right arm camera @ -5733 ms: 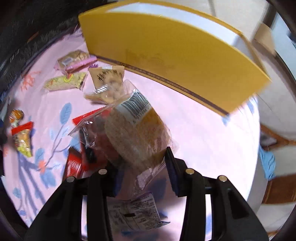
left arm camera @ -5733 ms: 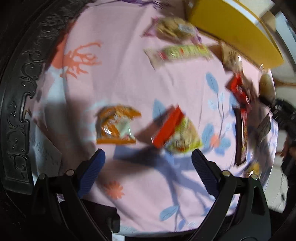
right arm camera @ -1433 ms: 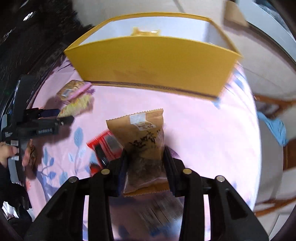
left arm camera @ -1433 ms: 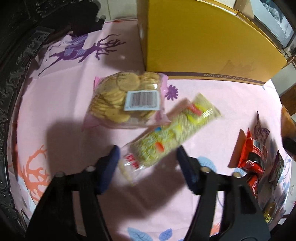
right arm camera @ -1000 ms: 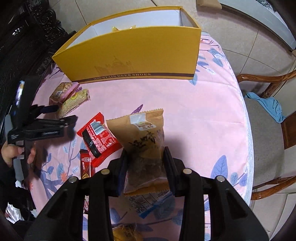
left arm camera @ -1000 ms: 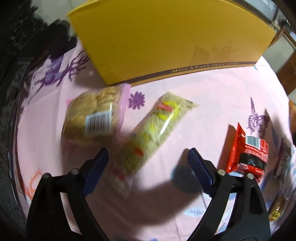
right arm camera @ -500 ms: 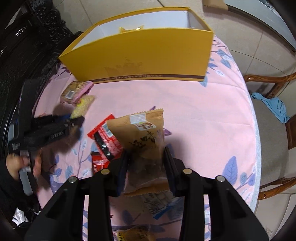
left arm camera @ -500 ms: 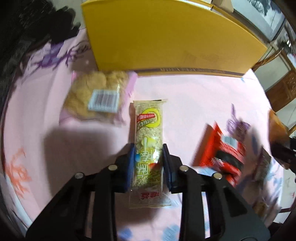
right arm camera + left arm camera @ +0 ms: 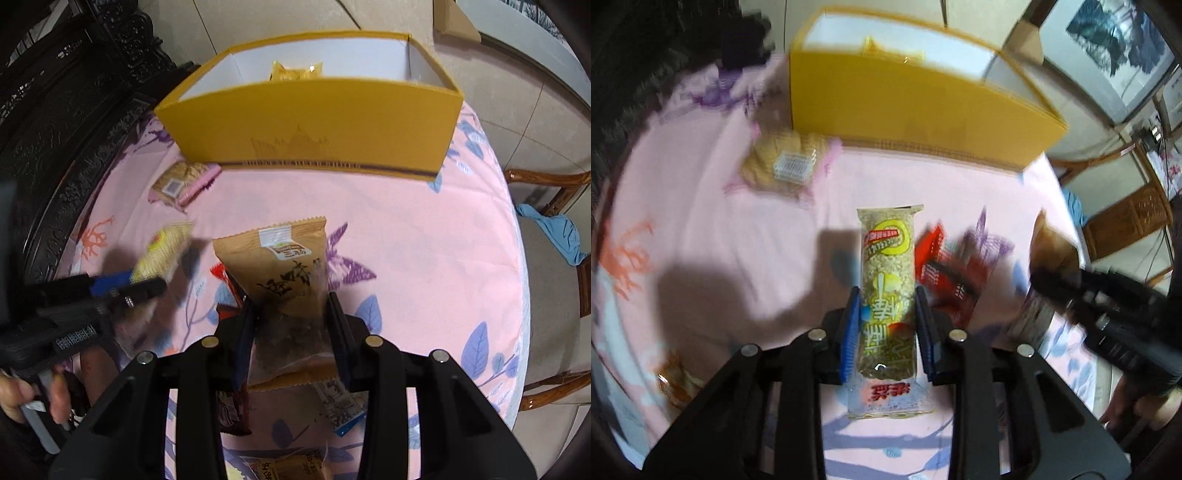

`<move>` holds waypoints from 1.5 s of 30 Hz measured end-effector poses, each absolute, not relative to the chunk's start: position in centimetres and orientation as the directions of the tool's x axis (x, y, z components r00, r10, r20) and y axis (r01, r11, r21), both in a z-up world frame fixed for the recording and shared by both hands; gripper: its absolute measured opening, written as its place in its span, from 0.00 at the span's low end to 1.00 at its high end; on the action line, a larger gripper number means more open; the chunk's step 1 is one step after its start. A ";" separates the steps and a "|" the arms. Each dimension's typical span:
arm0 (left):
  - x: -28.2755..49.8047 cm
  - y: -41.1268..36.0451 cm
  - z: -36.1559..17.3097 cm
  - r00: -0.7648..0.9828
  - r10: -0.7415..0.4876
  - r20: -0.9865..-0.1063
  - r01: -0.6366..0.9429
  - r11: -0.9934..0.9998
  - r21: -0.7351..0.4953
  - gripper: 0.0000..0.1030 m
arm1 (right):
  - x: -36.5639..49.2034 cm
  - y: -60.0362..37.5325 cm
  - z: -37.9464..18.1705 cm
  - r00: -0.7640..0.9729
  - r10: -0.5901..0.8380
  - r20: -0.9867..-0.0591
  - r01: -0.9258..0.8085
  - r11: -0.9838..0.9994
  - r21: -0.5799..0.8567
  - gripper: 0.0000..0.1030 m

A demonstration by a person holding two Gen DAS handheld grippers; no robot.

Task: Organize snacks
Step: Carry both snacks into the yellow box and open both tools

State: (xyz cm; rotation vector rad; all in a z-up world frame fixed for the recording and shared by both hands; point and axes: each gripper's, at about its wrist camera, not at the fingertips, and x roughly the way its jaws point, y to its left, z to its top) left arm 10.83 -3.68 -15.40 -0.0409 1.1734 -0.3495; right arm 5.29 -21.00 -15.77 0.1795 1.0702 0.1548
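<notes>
The left gripper [image 9: 886, 321] has just closed on the rice bar [image 9: 888, 291] and lifted it; its writing is unreadable. The right gripper [image 9: 290, 321] clamps a brown packet [image 9: 284, 266]. Yellow box [image 9: 314, 122] at twelve o'clock.

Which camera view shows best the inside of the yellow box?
The right wrist view. It looks down over the front wall of the yellow box, so the white inner walls and one yellow packet inside are seen. The left wrist view shows the box blurred, mostly its outer wall.
</notes>
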 end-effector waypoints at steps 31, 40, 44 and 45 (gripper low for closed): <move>30.0 -10.5 -1.9 0.534 -0.188 -0.824 0.227 0.971 -0.075 0.37 | 22.4 -24.0 -2.8 0.693 0.086 -0.716 0.038 0.987 0.154 0.41; 31.6 -7.3 -1.7 0.553 -0.117 -0.825 0.117 0.991 -0.061 0.92 | 21.3 -26.3 -2.9 0.676 0.048 -0.735 0.074 0.988 0.133 0.64; 28.8 -5.6 -2.3 0.568 -0.126 -0.813 0.119 0.990 -0.070 0.92 | 17.8 -27.1 -5.7 0.601 0.132 -0.788 0.025 0.983 0.184 0.65; 27.6 -5.1 -2.8 0.569 -0.122 -0.813 0.120 0.991 -0.064 0.92 | 16.6 -27.1 -7.0 0.565 0.152 -0.811 0.008 0.982 0.189 0.65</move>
